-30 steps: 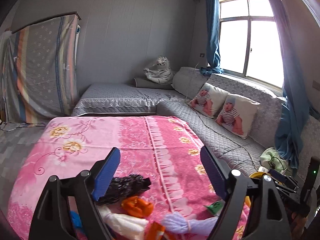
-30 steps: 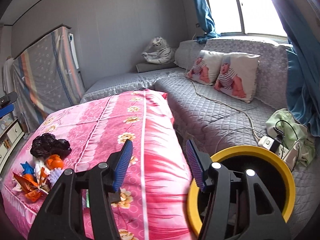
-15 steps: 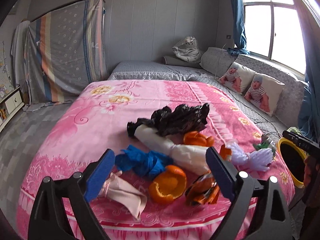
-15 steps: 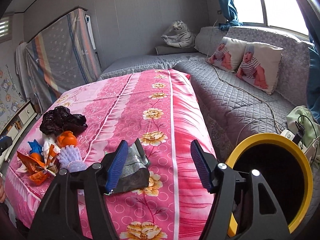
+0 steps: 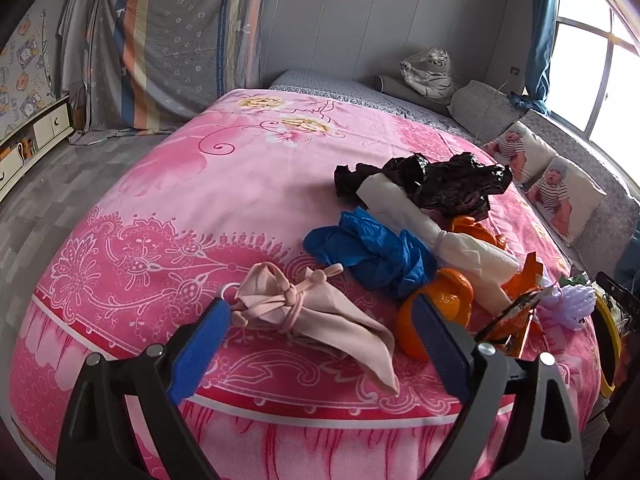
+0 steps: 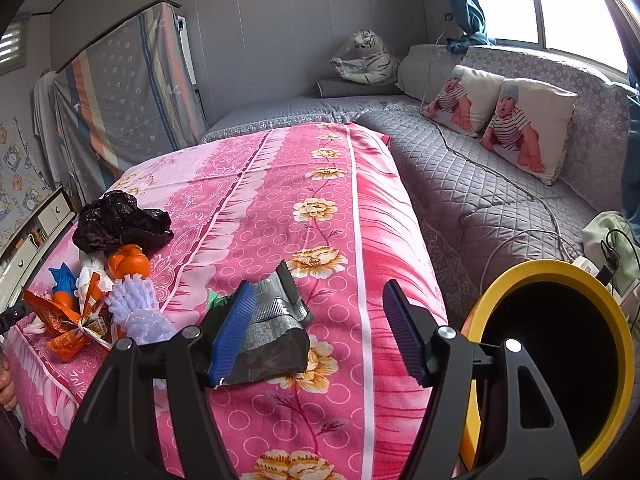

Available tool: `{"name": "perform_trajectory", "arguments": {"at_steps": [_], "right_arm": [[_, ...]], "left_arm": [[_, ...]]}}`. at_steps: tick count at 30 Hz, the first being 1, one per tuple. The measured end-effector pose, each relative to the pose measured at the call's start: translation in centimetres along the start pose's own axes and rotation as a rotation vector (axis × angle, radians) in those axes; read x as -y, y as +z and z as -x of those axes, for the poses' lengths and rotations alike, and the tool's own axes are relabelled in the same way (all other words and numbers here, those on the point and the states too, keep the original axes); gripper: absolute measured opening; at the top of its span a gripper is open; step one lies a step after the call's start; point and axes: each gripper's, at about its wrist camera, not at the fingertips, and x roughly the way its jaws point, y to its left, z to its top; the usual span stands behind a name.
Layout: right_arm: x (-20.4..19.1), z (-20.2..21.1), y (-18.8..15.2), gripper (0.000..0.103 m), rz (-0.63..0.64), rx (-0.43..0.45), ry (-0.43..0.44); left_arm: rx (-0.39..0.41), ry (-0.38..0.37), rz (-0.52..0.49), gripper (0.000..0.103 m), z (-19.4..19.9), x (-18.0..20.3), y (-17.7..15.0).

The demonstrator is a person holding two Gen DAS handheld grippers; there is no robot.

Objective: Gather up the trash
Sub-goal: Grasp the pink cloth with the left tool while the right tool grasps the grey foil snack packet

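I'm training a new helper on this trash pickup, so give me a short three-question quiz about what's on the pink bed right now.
1. True or false: the left gripper is clamped on the beige knotted cloth.
2. Which item lies nearest the right gripper? A) black plastic bag B) silver foil packet C) blue glove
3. Fill in: the bin beside the bed has a ____ rim.

Key: 1 false, its jaws stand open around it. 2 B, the silver foil packet. 3 yellow.

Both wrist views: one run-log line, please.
left tool: open over pink cloth | right tool: open by foil packet | bin: beside bed
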Motion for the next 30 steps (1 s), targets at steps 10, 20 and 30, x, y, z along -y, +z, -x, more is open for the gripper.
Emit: {"name": "perform_trajectory", "arguments": {"at_steps": [10,20,30], "right_arm": [[-0.4,-1.1,-0.1,0.069,0.005,-0.025,0.013],[-0.7,-3.2,0.1,0.069,0.001,-0.071,0.040],[-2.0,-4.3,0.1,0.068,0.017,-0.103,0.067]], "left_arm": [[-0.031,0.001,0.027,0.089,-1.4,-0.4,0.4],[-0.060,0.025,0.016,0.088,-2.9,-0.2,0.8],[-0.097,0.035,0.033,0.071,-4.6,-0.6,1.3]]}}
